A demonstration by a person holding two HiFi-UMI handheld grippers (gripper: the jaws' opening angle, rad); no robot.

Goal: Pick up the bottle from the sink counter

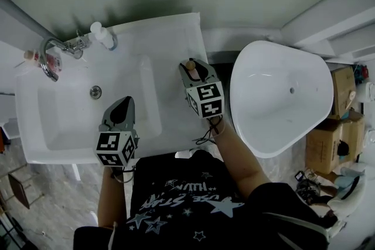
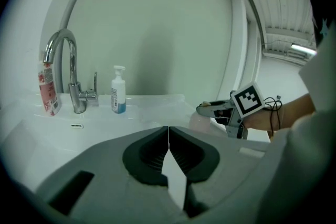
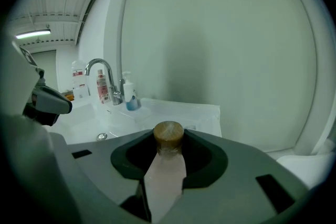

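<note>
A pale pink bottle (image 3: 167, 170) with a round wooden cap (image 3: 168, 134) stands between the jaws of my right gripper (image 3: 168, 152), which is shut on its body just below the cap. In the head view this gripper (image 1: 193, 70) is at the right edge of the white sink counter (image 1: 170, 32), with the bottle's cap (image 1: 190, 65) showing at its tip. My left gripper (image 1: 124, 103) hovers over the basin, its jaws closed together with nothing between them (image 2: 168, 134). The left gripper view shows the right gripper (image 2: 210, 107) and the bottle (image 2: 200, 122) off to the right.
A chrome faucet (image 1: 51, 51) rises at the back left of the sink, with a white pump bottle (image 1: 101, 34) beside it and a red-labelled bottle (image 2: 47, 91) behind. The drain (image 1: 95, 91) lies in the basin. A white tub (image 1: 281, 96) and cardboard boxes (image 1: 343, 91) stand to the right.
</note>
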